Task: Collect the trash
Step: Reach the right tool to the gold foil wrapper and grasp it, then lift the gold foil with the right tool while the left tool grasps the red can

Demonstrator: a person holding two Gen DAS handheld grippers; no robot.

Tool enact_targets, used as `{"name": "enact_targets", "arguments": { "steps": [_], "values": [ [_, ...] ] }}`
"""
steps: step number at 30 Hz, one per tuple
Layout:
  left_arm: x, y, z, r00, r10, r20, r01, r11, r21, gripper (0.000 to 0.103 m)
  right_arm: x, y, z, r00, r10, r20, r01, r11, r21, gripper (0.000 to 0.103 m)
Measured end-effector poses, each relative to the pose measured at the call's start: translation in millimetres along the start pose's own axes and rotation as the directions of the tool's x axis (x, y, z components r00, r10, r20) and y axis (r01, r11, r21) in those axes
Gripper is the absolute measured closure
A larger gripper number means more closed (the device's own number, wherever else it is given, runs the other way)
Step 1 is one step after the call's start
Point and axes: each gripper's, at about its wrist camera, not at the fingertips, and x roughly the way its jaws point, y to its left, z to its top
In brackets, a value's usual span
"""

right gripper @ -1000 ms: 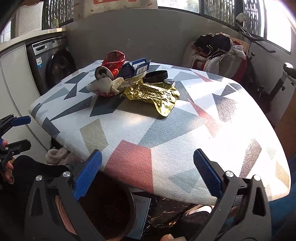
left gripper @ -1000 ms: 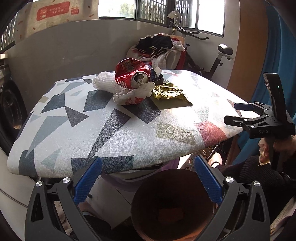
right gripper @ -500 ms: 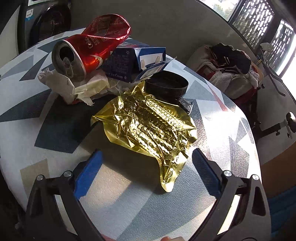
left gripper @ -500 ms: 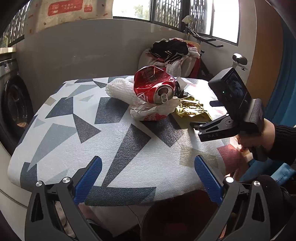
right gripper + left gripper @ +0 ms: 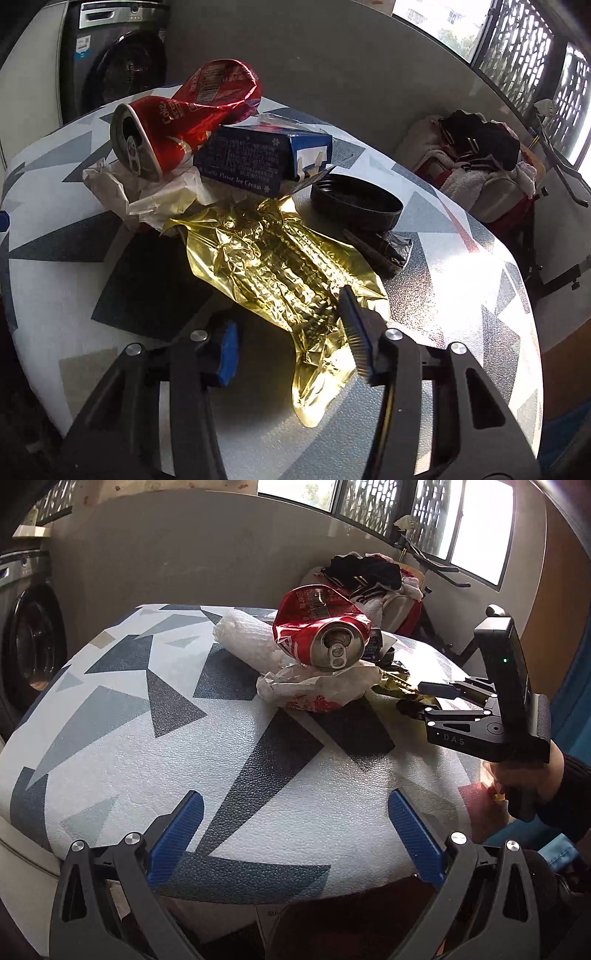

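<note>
Left wrist view. The left gripper (image 5: 293, 843) hangs over the near edge of the bench (image 5: 110, 760), its blue fingers (image 5: 175, 840) spread wide with nothing between them. The bench top is white, pebbled, printed with grey, navy and tan triangles. Trash sits in one cluster toward the far side: a crushed red can (image 5: 325, 631), open mouth and pull tab facing the camera, lies on a crumpled white wrapper with red print (image 5: 321, 690). A roll of white foam netting (image 5: 247, 638) lies just behind and left of the can, touching the wrapper. At right, a hand (image 5: 524, 779) holds the right gripper (image 5: 413, 698), whose tips are at a gold foil wrapper (image 5: 395, 681) beside the white wrapper.

Right wrist view. The gold foil wrapper (image 5: 280, 266) lies flat on the bench (image 5: 461, 295), shiny, creased in ridged rows, with a narrow tail nearest the camera. The right gripper (image 5: 291, 341) has just been closing: the fingers (image 5: 354, 332) stand about half shut, the right one resting on the foil's near edge, the left one on the bench just left of the foil. The foil lies between them; whether it is pinched I cannot tell. Behind the foil: the can (image 5: 173, 129), a dark blue ice cream box (image 5: 251, 162) leaning against it, the white wrapper (image 5: 155, 199) beneath, and a black round lid (image 5: 356, 205) at right with a small dark wrapper (image 5: 384, 251) in front of it.
</note>
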Motion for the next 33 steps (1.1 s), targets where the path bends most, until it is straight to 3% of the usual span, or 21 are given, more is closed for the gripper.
{"name": "enact_targets", "arguments": {
  "steps": [2,4,8,11,13,16,20,24,26,29,31,33],
  "values": [
    [0,0,1,1.000,-0.001,0.001,0.001,1.000,0.002,0.005,-12,-1,-1,1.000,0.016,0.012,-0.016,1.000,-0.005,0.058],
    [-1,1,4,1.000,0.003,0.008,-0.003,1.000,0.001,0.005,-26,-7,-4,0.998,0.050,0.033,-0.051,0.998,0.025,0.077],
    [-2,13,10,1.000,0.012,0.019,-0.011,0.999,-0.049,0.005,-50,-32,-10,0.992,0.104,0.069,-0.114,0.979,0.168,0.078],
    [-3,24,13,0.999,0.015,0.029,-0.011,0.993,-0.114,0.005,-67,-52,-18,0.979,0.165,0.121,-0.195,0.930,0.312,0.079],
    [-5,29,16,0.999,0.013,0.036,-0.008,0.989,-0.146,0.006,-79,-64,-25,0.967,0.191,0.169,-0.245,0.881,0.405,0.084],
    [-6,32,21,0.999,0.008,0.036,-0.003,0.989,-0.151,0.006,-94,-80,-34,0.942,0.215,0.259,-0.321,0.805,0.498,0.085],
    [-7,36,48,0.998,-0.008,0.063,0.016,0.992,-0.124,0.006,-108,-79,-37,0.944,0.180,0.276,-0.302,0.806,0.508,0.086],
    [-1,31,87,0.992,-0.080,0.097,0.088,0.992,-0.089,0.006,-115,-82,-41,0.947,0.144,0.288,-0.282,0.802,0.526,0.086],
    [15,19,108,0.993,-0.094,0.068,0.095,0.995,-0.020,0.006,-116,-83,-43,0.949,0.129,0.286,-0.269,0.804,0.530,0.086],
    [42,0,129,0.998,-0.059,0.021,0.057,0.996,0.072,0.006,-115,-84,-45,0.954,0.124,0.273,-0.257,0.807,0.531,0.086],
    [61,-5,140,0.998,-0.053,-0.035,0.055,0.996,0.065,0.006,-116,-85,-48,0.957,0.117,0.266,-0.246,0.812,0.529,0.086],
    [76,0,149,0.993,-0.080,-0.083,0.080,0.997,-0.003,0.006,-116,-86,-51,0.959,0.116,0.259,-0.242,0.812,0.532,0.086]
  ]
}}
